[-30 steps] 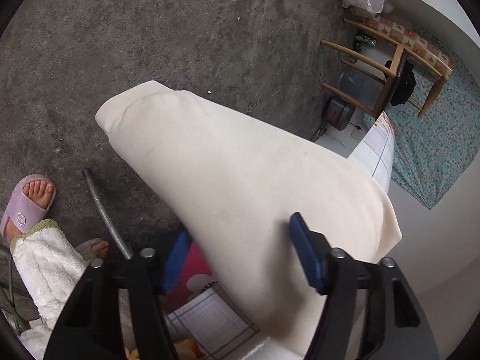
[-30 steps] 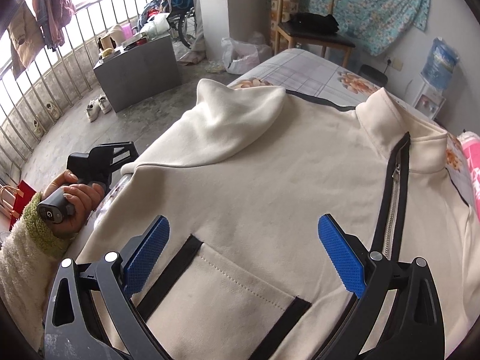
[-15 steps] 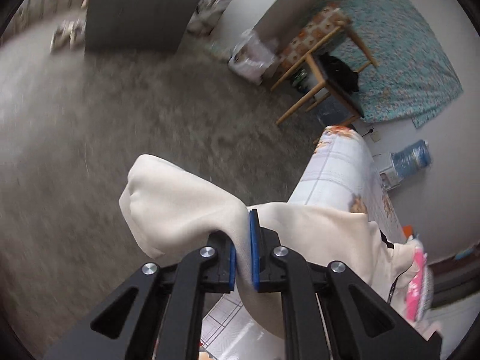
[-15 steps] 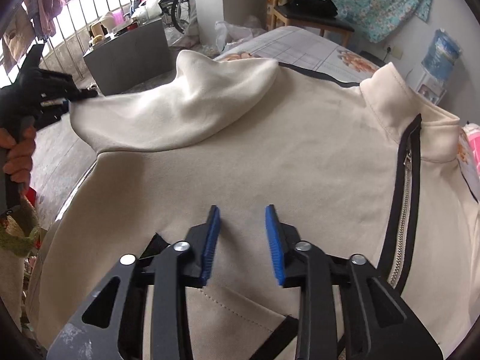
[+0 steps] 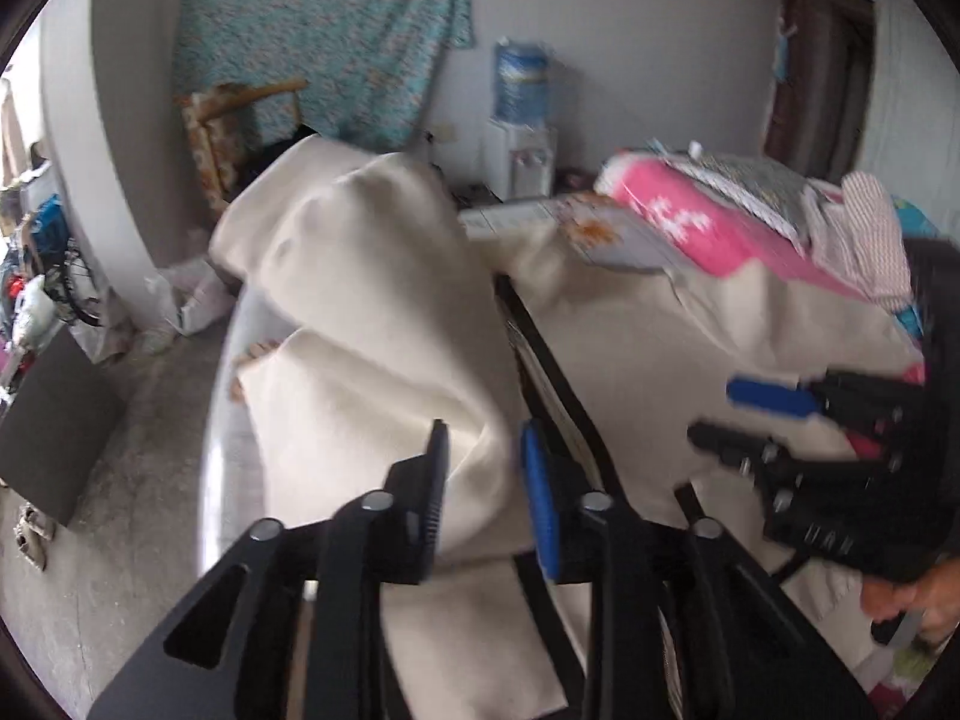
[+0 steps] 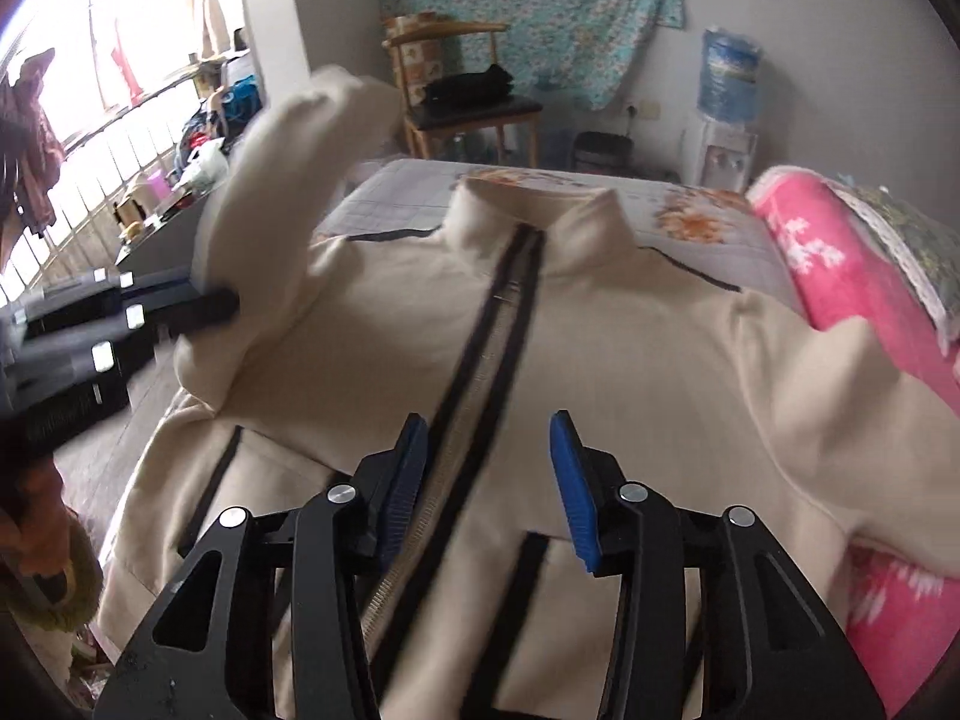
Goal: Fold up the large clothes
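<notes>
Nearest to us in the right wrist view, the right tool (image 6: pixel 489 468) hangs over the front of the cream jacket (image 6: pixel 600 372), its blue pads apart with nothing pinched between them; its jaws have just been opening. The black zipper (image 6: pixel 492 324) runs up from between the pads toward the stand-up collar (image 6: pixel 540 222). The jacket lies front-up on the bed (image 6: pixel 408 192), spread across the patterned sheet, with dark-trimmed pockets low on either side of the zipper.

In the left wrist view, the left tool (image 5: pixel 480 474) has the sleeve (image 5: pixel 360 300) passing between its pads. Its jaws have just been opening, and we cannot tell through the blur whether the pads press on the cloth. The sleeve rises above the jacket's shoulder and bends over at the top. From the right wrist view the same tool (image 6: pixel 210 300) sits at the left edge against the raised sleeve (image 6: pixel 282 180).

To the right of the jacket a pink blanket (image 6: pixel 840 276) is rolled along the bed. Beyond the bed stand a wooden chair (image 6: pixel 462 90) with something black on its seat, a water dispenser (image 6: pixel 726 120) against the wall, and a blue floral cloth (image 6: pixel 528 6) hanging behind them. At far left, clothes hang by a barred window (image 6: pixel 108 120).
</notes>
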Tool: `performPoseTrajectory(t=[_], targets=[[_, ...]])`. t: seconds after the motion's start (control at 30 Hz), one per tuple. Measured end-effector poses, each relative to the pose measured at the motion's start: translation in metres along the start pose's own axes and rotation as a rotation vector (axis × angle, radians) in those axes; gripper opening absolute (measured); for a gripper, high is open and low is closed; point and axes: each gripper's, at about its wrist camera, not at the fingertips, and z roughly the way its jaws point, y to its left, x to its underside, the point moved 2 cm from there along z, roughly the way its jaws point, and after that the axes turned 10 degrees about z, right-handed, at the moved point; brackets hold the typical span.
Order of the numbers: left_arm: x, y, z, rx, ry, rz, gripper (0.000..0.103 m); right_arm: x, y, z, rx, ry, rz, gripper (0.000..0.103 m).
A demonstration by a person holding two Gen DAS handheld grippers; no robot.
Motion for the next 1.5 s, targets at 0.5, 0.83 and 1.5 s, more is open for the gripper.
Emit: performPoseTrajectory(t=[0.5, 0.83, 1.5], targets=[[0.088, 0.053, 0.006, -0.059, 0.12, -0.197, 0.062, -0.017, -0.04, 0.012, -0.152, 0.17, 0.175, 0.053], [0.128, 0.092, 0.034, -0.232, 0.236, -0.265, 0.055, -0.104, 0.034, 0.109, -0.077, 0.236, 0.037, 0.069], [0.14, 0.103, 0.032, -0.224, 0.203, -0.276, 0.046, -0.128, 0.047, 0.16, 0.099, 0.209, -0.05, 0.008]])
